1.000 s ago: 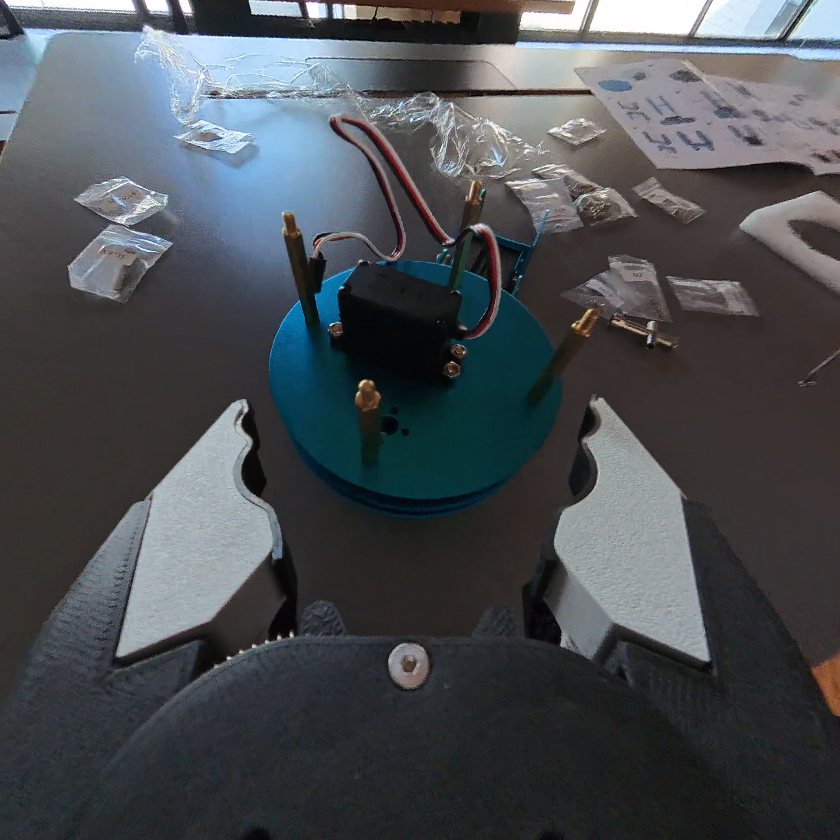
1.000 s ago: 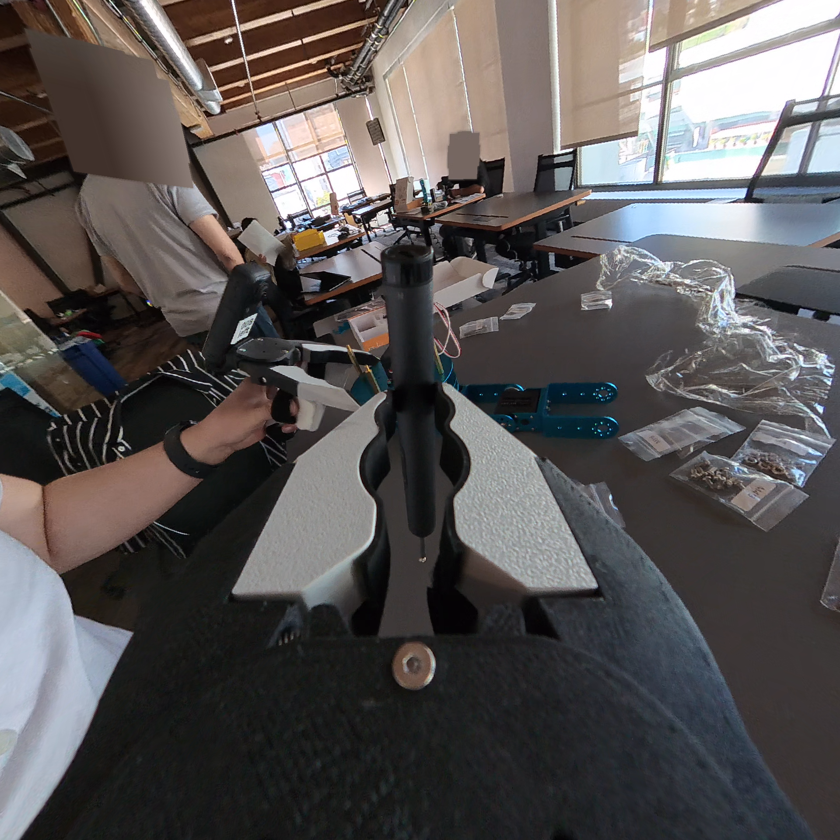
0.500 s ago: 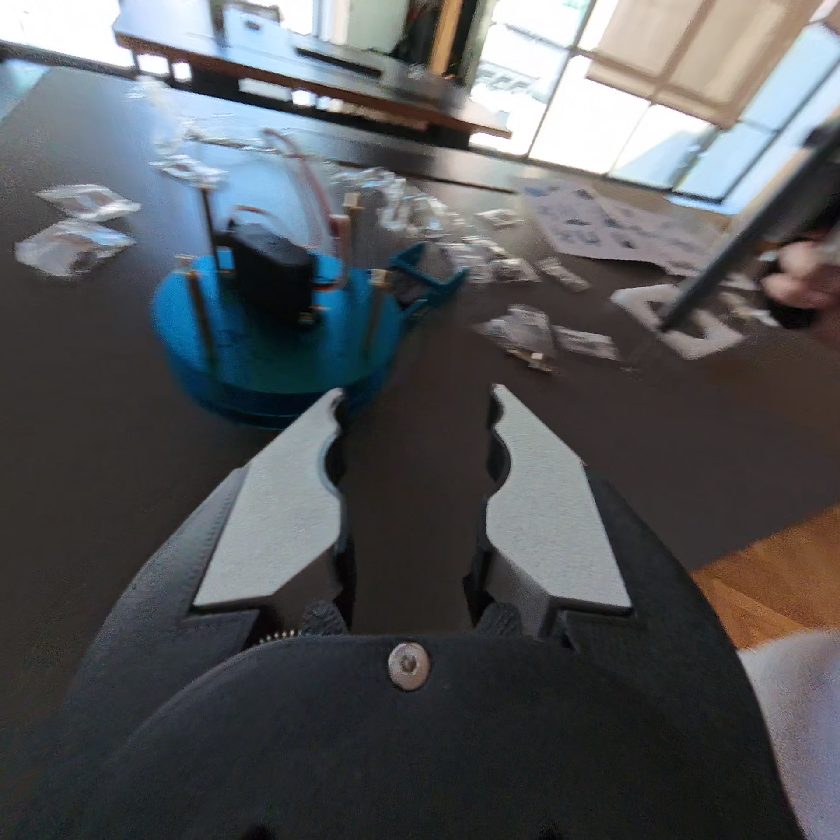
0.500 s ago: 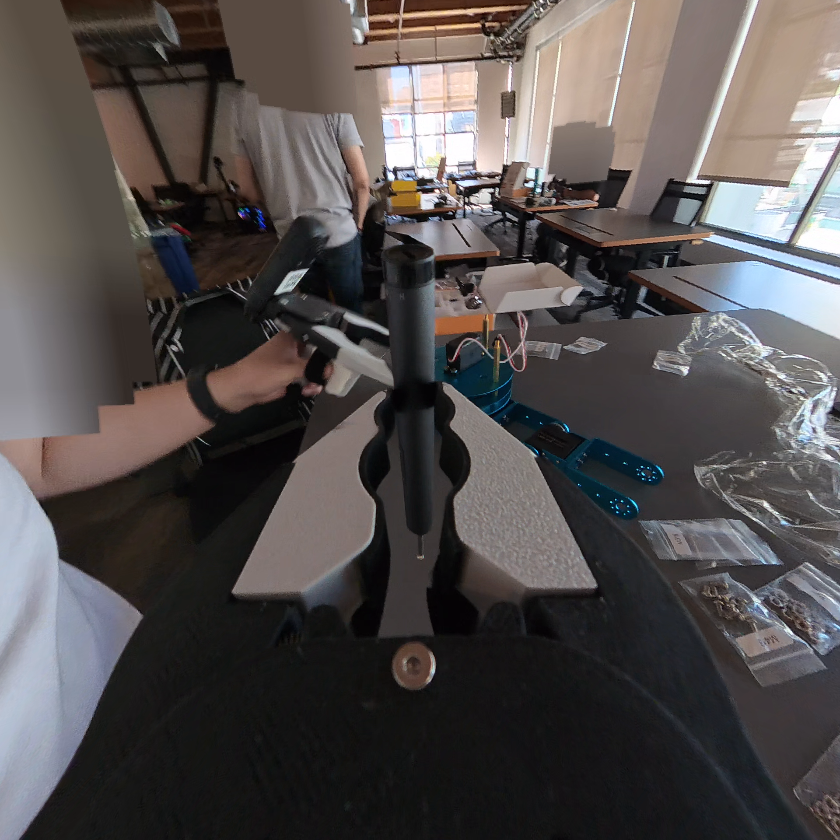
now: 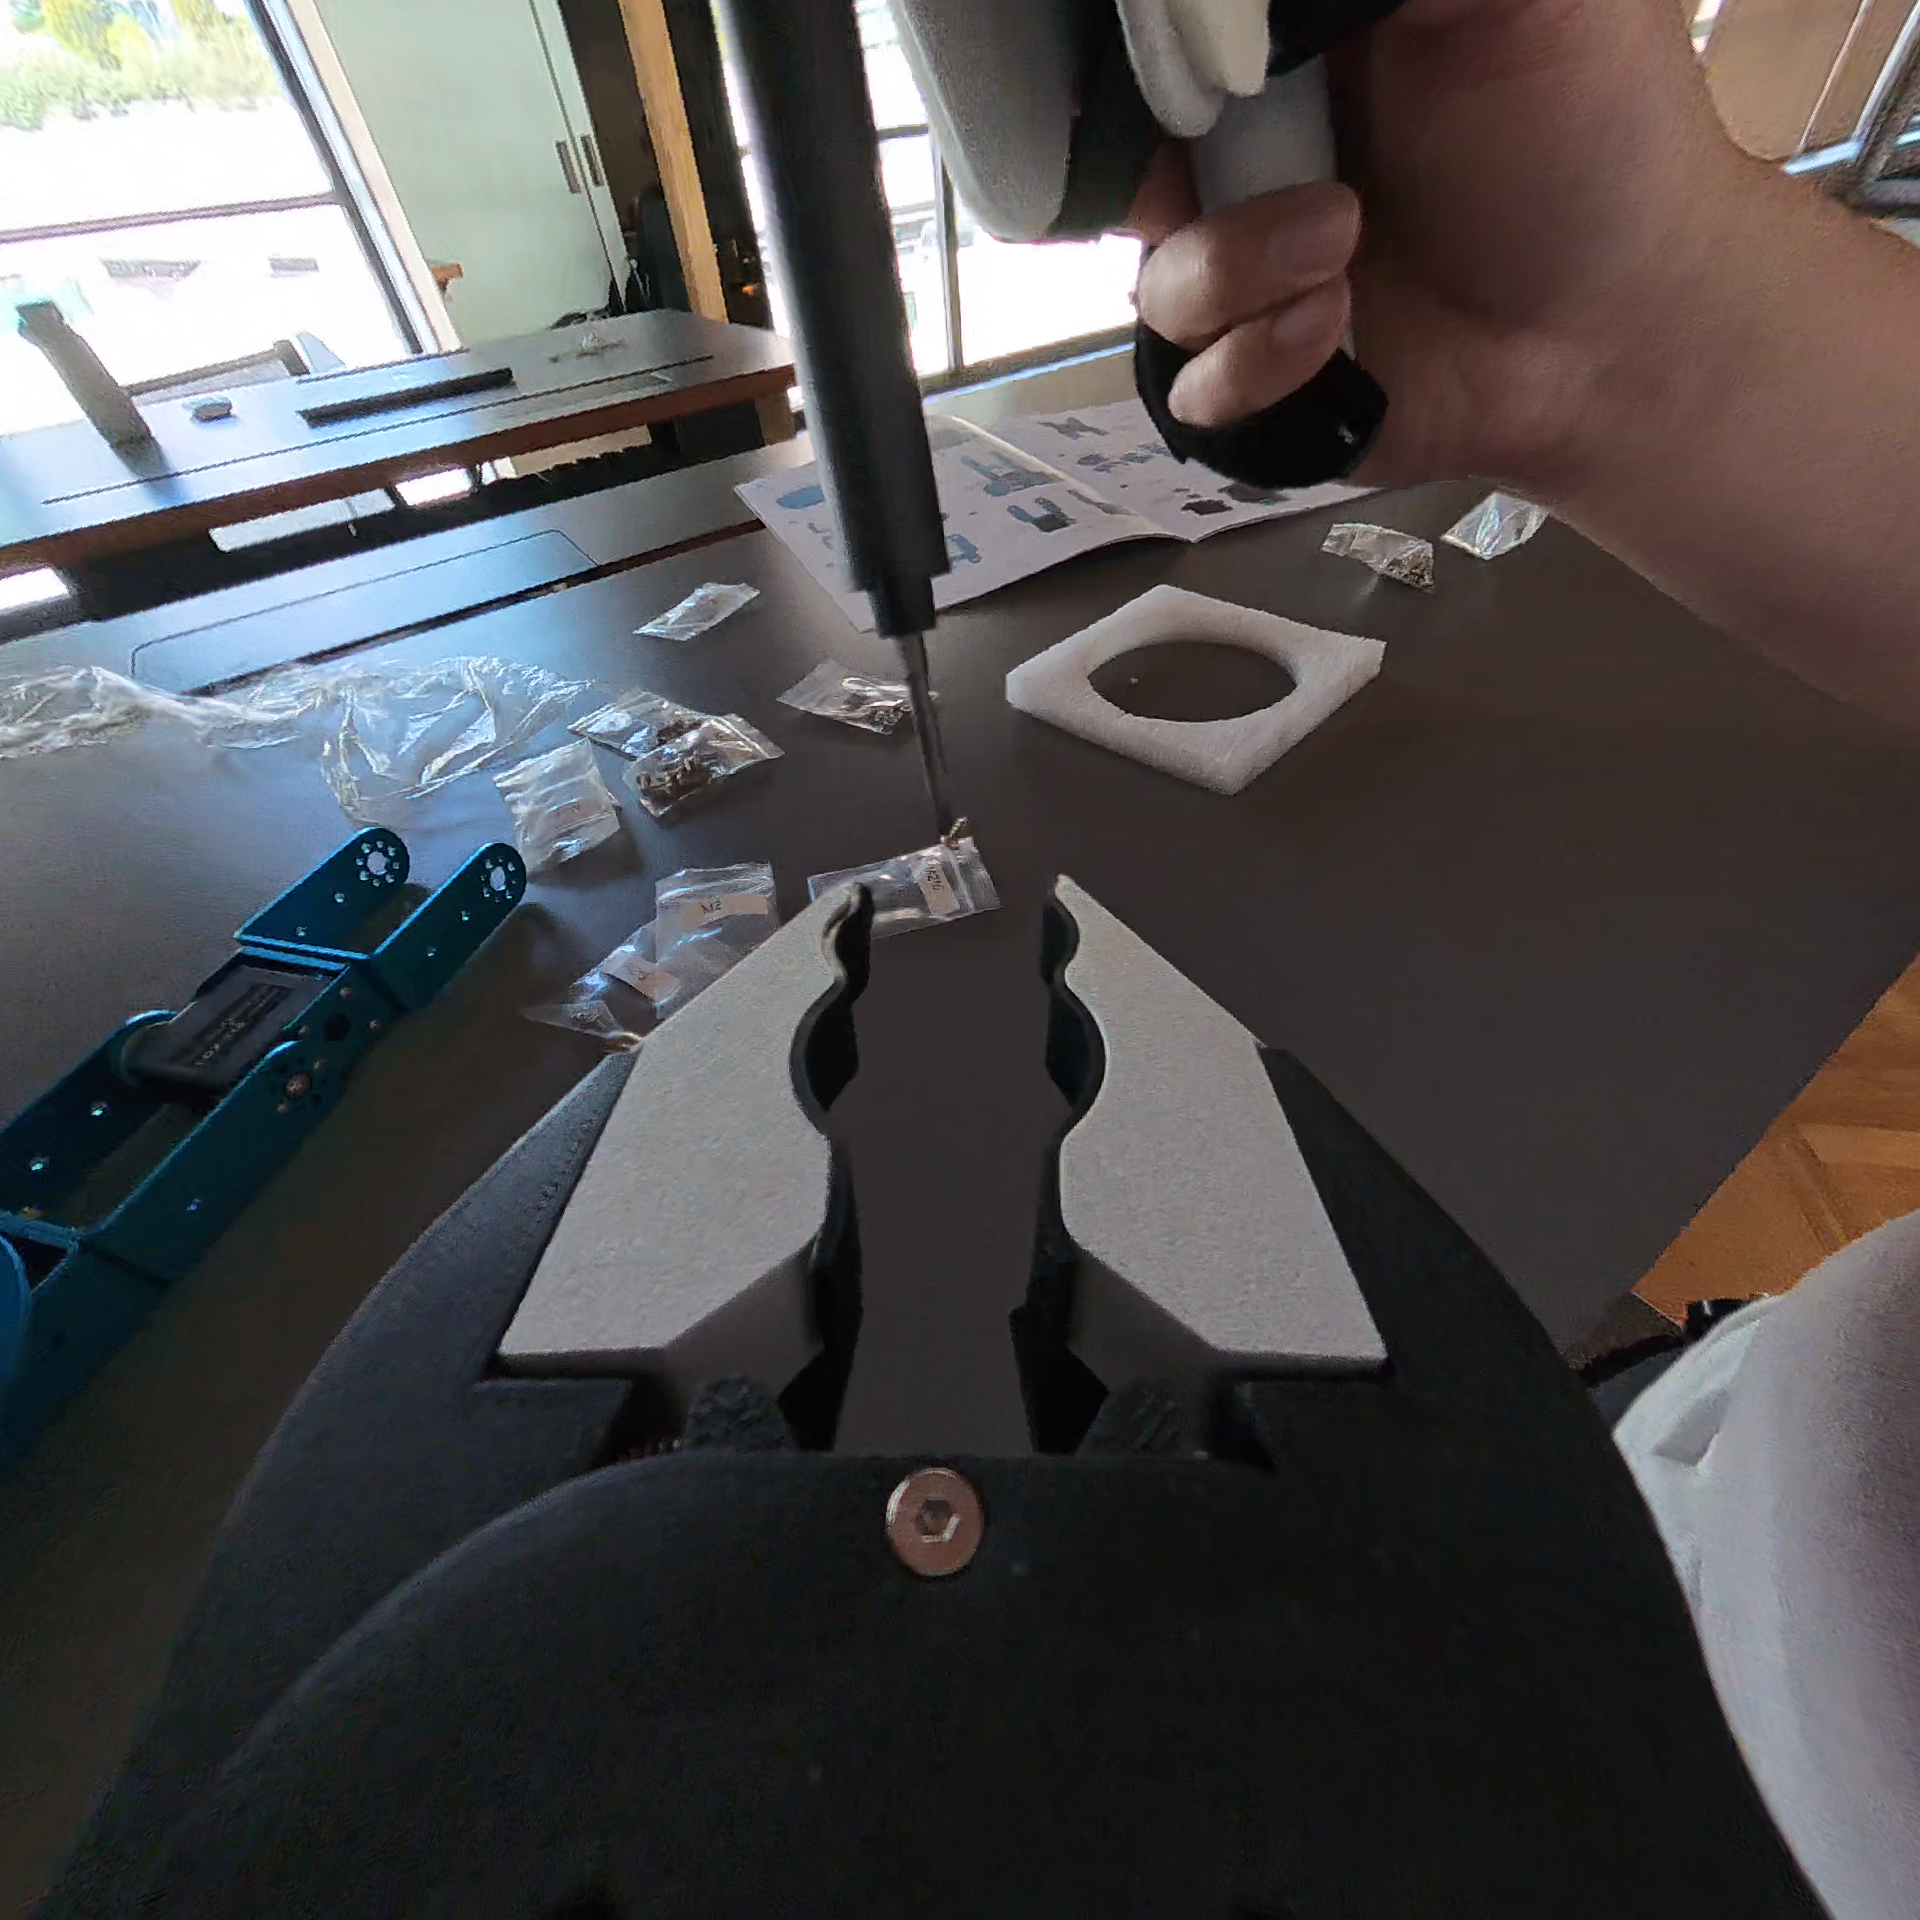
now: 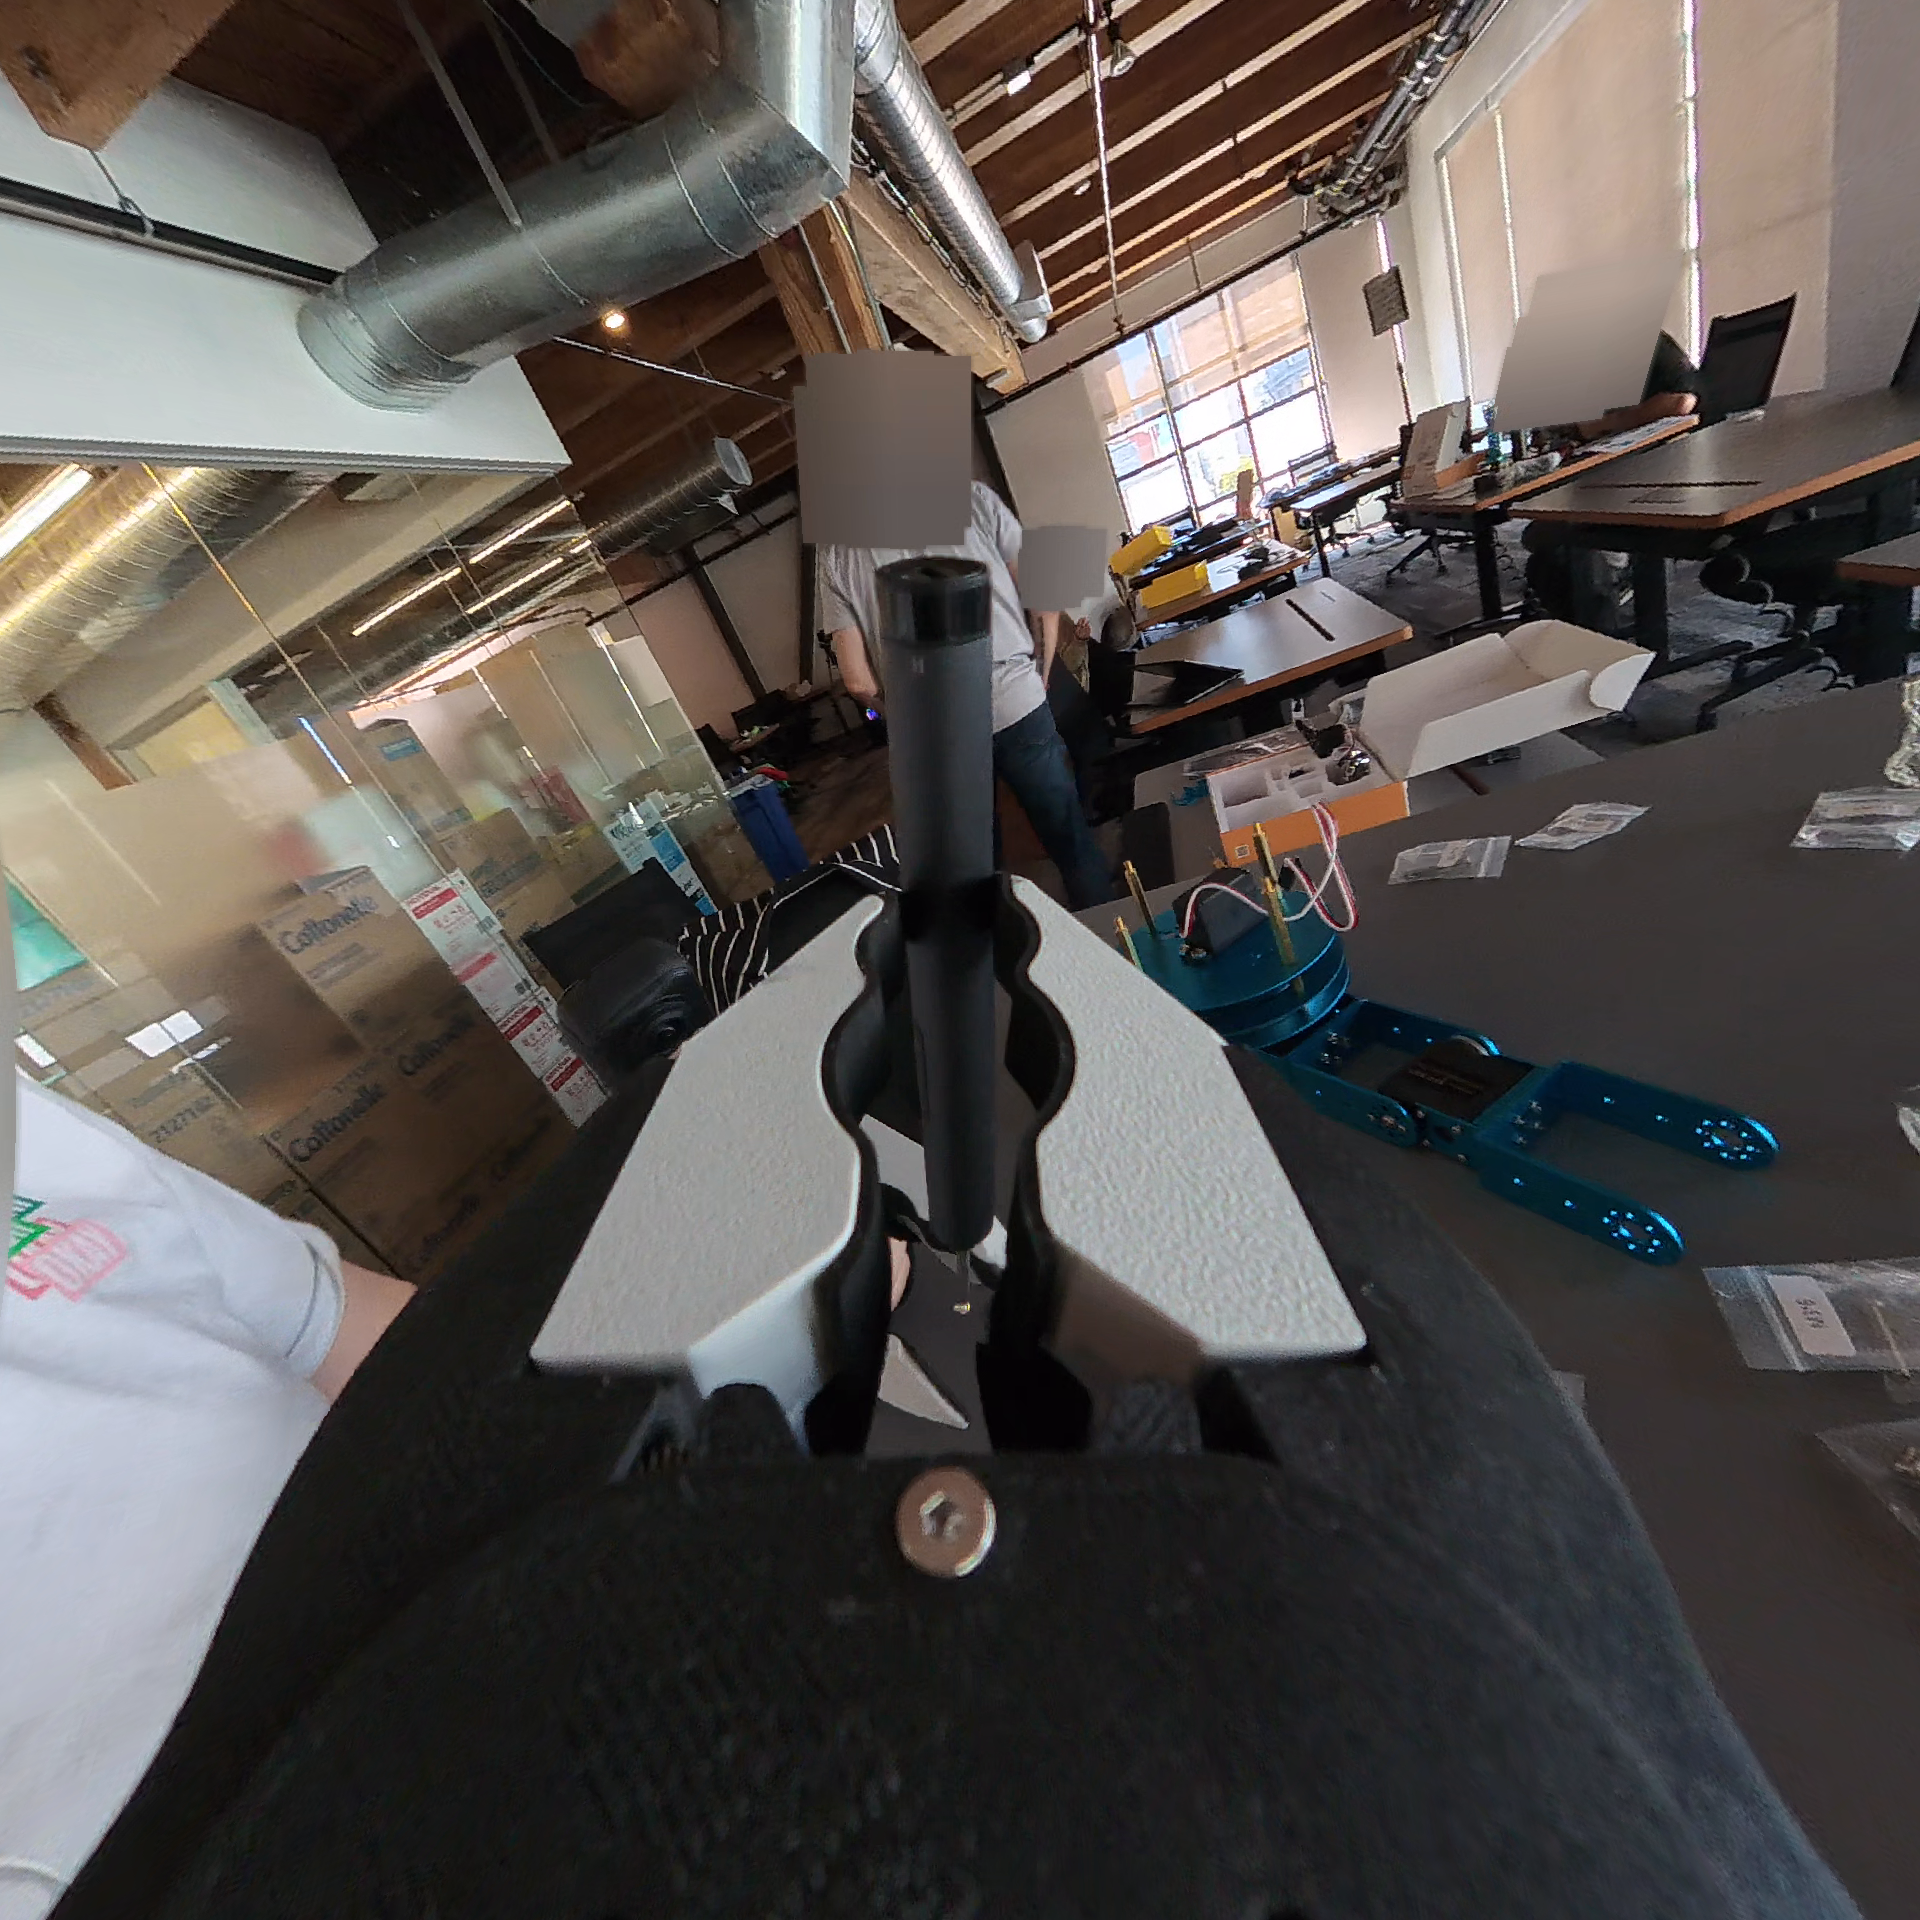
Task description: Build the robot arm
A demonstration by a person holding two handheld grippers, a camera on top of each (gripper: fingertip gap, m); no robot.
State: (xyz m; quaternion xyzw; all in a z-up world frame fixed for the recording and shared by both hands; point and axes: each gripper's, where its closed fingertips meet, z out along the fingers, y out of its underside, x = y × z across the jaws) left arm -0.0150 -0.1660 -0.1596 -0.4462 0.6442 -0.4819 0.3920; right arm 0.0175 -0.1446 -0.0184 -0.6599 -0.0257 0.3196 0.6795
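A white foam square [image 5: 1195, 686] with a round hole lies flat on the dark table [image 5: 1455, 935], just in front of an open printed booklet [image 5: 1039, 499]. Small clear bags of hardware [image 5: 675, 753] lie scattered to its left beside crumpled plastic wrap [image 5: 395, 717]. Across the room, an open white box [image 6: 1486, 696] sits on another desk.

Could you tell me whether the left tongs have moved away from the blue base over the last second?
Yes. The left tongs swung right, off the base, and now face a bag.
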